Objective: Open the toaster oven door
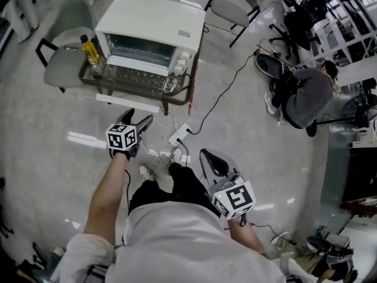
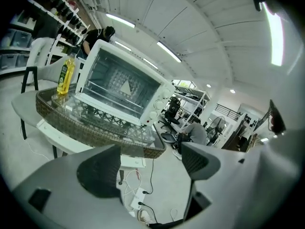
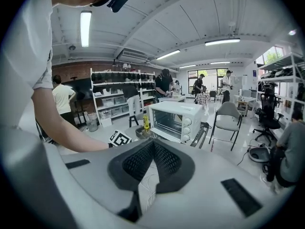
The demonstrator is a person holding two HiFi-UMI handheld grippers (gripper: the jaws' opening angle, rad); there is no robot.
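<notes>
Nearest in the head view is the person's white shirt [image 1: 177,246]; beyond it the left gripper [image 1: 136,122] is held forward, nearer than the right gripper [image 1: 213,160] to the toaster oven [image 1: 150,28], which sits on a low table [image 1: 100,82] straight ahead with its door [image 1: 141,52] shut; in the left gripper view the jaws stand apart with nothing between them, the door ahead and up-left, its long axis running across the front; in the right gripper view the jaws are pressed together, empty, the oven well ahead.
</notes>
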